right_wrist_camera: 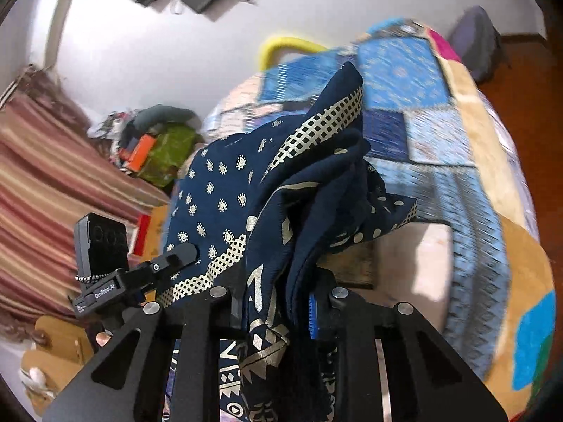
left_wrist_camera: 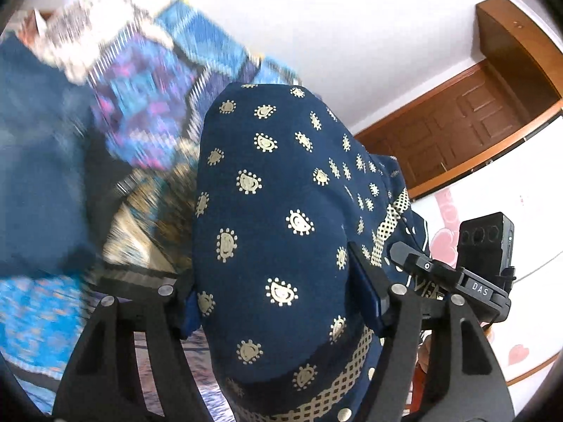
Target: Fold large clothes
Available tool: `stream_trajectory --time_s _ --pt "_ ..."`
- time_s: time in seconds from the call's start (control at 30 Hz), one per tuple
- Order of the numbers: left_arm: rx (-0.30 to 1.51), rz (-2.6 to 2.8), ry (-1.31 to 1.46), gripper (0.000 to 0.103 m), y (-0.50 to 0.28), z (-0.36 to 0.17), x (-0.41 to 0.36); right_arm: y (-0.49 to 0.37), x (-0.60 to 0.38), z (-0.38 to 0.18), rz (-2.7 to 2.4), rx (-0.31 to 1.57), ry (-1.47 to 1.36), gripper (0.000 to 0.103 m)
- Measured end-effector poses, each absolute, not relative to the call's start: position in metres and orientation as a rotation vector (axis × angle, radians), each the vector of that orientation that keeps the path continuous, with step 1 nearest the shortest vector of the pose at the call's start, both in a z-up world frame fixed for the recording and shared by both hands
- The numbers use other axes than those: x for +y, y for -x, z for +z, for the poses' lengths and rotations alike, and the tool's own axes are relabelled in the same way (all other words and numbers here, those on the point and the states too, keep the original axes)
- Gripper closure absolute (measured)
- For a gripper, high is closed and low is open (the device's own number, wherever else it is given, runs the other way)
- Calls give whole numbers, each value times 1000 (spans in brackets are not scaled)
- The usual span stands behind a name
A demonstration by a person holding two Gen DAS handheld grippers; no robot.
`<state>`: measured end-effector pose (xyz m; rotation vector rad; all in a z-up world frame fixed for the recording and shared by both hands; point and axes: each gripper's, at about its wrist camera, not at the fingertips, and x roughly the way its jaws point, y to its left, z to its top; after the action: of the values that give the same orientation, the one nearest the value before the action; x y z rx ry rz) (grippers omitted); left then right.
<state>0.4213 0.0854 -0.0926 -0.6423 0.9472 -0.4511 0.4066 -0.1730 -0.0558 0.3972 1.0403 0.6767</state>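
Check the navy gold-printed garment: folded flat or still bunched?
Bunched, not folded: the navy gold-printed garment hangs crumpled, lifted off the bed, between left gripper and right gripper.

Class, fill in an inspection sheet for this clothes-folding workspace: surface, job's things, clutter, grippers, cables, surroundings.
Surface: blue patchwork bedspread, blurred.
Job's things: navy printed garment, lifted, bunched between both grippers.
Clutter: heap of clothes and boxes beside the bed.
Grippers: left gripper shut on the garment; right gripper shut on the garment.
Cables: nothing seen.
Surroundings: white wall, wooden door, striped curtain.
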Motion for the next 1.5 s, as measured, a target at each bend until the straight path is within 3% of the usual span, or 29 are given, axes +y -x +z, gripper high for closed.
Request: stream_trajectory --time_s 0.27,0.5,0.67,0.87,0.97,1.13,1.5 --pt "792 -356 583 33 -388 -23 191 -412 -74 -24 825 951 -369 82" --pt "699 -235 584 33 -379 -9 278 -430 26 -20 941 894 -302 83" --pt "708 -135 567 33 -385 -35 322 -447 81 -52 951 922 -247 83" --pt "873 -2 562 33 -413 -125 352 -477 129 -142 867 1104 -164 82" --pt "864 -38 569 26 -419 -154 357 -475 134 -171 828 1113 -78 82" --pt "872 -1 516 22 -420 -147 350 -462 129 -159 805 1062 6 74" --pt "772 112 292 22 -353 -72 311 -405 90 -70 727 858 88 74"
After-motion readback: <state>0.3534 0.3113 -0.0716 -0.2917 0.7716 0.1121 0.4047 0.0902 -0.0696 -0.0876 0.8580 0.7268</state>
